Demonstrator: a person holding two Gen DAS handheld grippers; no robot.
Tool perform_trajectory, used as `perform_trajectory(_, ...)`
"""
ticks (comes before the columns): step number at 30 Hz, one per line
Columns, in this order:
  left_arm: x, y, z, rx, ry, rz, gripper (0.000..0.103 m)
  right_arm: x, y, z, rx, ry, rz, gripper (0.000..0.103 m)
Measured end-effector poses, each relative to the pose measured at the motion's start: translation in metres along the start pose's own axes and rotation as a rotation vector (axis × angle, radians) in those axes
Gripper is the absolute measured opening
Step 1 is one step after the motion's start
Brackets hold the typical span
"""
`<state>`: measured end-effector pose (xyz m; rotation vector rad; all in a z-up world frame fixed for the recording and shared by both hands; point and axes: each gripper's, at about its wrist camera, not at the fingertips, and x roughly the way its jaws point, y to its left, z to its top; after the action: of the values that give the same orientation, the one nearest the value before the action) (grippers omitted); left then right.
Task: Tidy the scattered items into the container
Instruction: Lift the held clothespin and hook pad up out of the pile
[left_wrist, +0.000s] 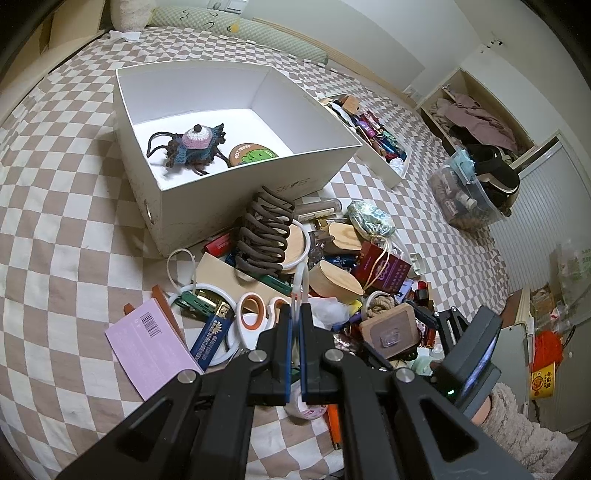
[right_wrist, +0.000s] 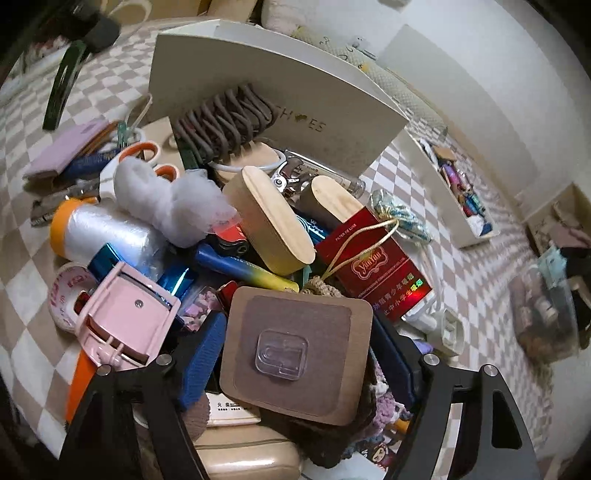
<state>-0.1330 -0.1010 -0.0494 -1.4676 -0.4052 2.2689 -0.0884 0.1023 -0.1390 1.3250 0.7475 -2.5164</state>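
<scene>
right tongs straddling the square wooden hook plaque (right_wrist: 295, 354) on top of the pile, container just behind.

my right gripper (right_wrist: 299, 354) has its jaws apart, one blue pad on each side of the plaque, not yet pressing as far as i can tell. my left gripper (left_wrist: 294, 354) has its jaws together, and a thin white strip seems to rise from between the tips; i can't tell whether it is really pinched. the white box (left_wrist: 325, 162) sits beyond the clutter with a crochet toy (left_wrist: 195, 146) inside. to do this well i'd centre the pads on the plaque's opposite edges, close squarely so it doesn't tilt off the heap, then lift straight up before carrying it over the box's near wall.
</scene>
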Motion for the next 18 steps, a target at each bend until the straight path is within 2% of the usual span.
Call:
perform_trajectory(6,0.000,0.004,0.000,-0.005,-0.001,0.001,0.004,-0.022,-0.035,0.003,0.156,-0.036,0.147,0.078)
perform_trajectory(14,0.000,0.003,0.002,-0.004,0.001,0.001,0.004,-0.061,-0.082,0.014,0.348,-0.136,0.323,0.078)
perform_trajectory(18,-0.001,0.001,0.002,-0.004,-0.001,0.000,0.004,-0.073,-0.092,0.018,0.387,-0.171,0.359,0.078)
